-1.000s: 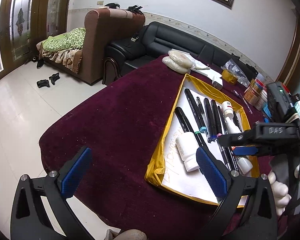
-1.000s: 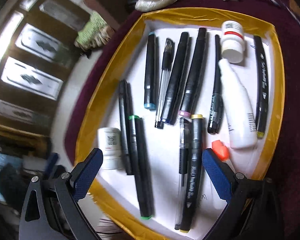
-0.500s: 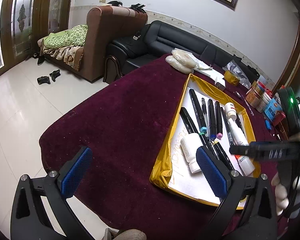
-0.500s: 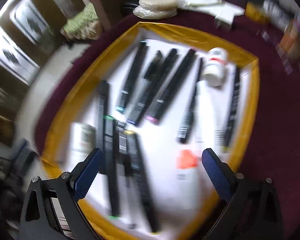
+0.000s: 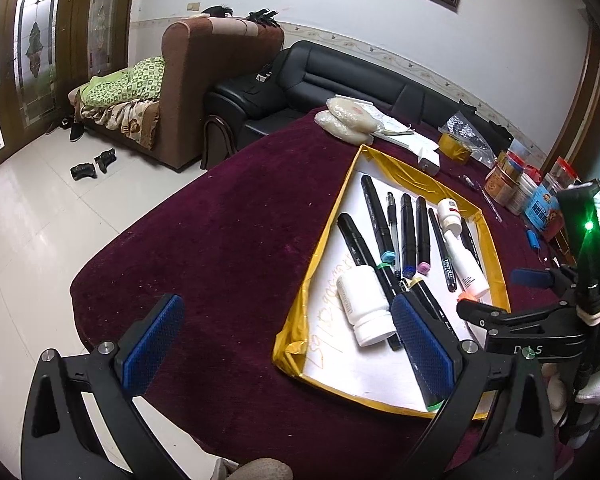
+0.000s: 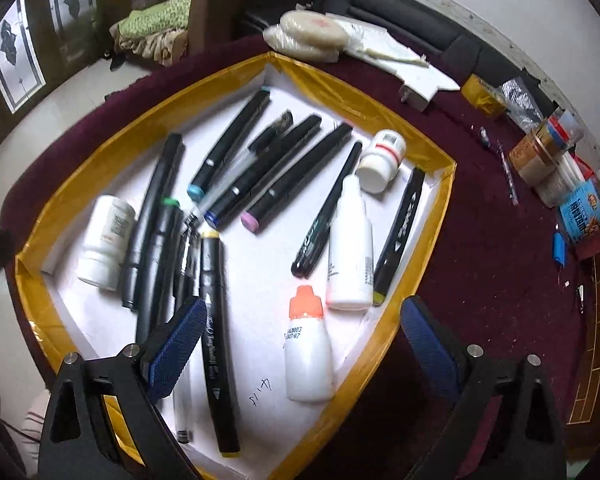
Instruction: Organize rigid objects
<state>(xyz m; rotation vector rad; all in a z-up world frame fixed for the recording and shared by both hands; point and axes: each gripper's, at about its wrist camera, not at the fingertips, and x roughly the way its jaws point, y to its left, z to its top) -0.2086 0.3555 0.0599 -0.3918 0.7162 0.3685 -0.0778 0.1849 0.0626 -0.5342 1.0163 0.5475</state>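
Maroon tablecloth [image 6: 480, 280] bears the tray [image 6: 236, 68], markers [image 6: 276, 176] lying lengthwise (caps nearward), both grippers spread, empty.

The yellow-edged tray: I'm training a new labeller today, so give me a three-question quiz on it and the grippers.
1. True or false: the right gripper is shut on a marker.
2. What colour is the cap of the small bottle lying between the right gripper's fingers?
3. Where does the left gripper hover? A) centred over the tray B) over the maroon cloth at the tray's edge C) over the sofa

Key: 1 false; 2 orange; 3 B
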